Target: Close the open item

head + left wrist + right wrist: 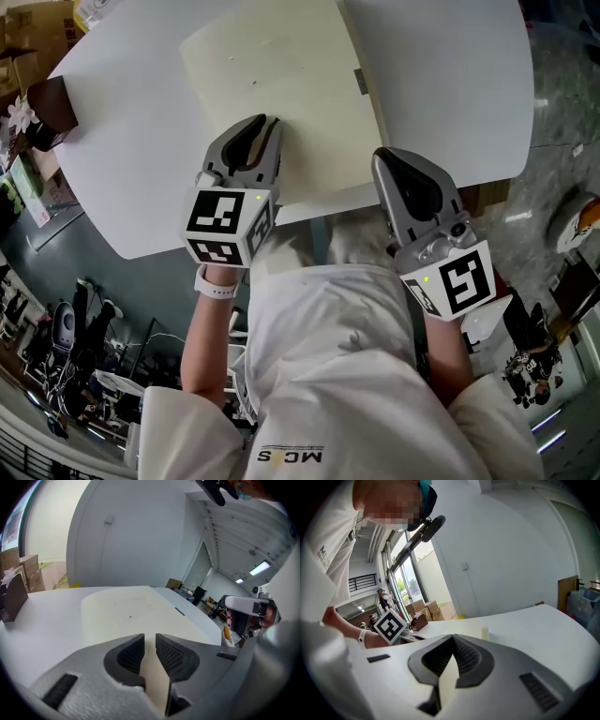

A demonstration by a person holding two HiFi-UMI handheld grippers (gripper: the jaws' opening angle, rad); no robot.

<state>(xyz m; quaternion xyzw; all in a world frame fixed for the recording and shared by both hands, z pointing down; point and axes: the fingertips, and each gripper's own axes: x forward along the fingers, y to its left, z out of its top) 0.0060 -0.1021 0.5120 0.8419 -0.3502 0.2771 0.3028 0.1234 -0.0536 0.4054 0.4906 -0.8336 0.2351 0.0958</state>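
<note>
I hold the left claw, narrowly parted and empty, over the flat cream cardboard panel, likely to press it; the right claw is closed.

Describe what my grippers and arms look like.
The left gripper and right gripper both have grey, rounded shells with black cross-hatched pads. Each carries a white cube printed with black square markers and a small green light. A white wristband sits on the left wrist. The shirt is white with short sleeves.
</note>
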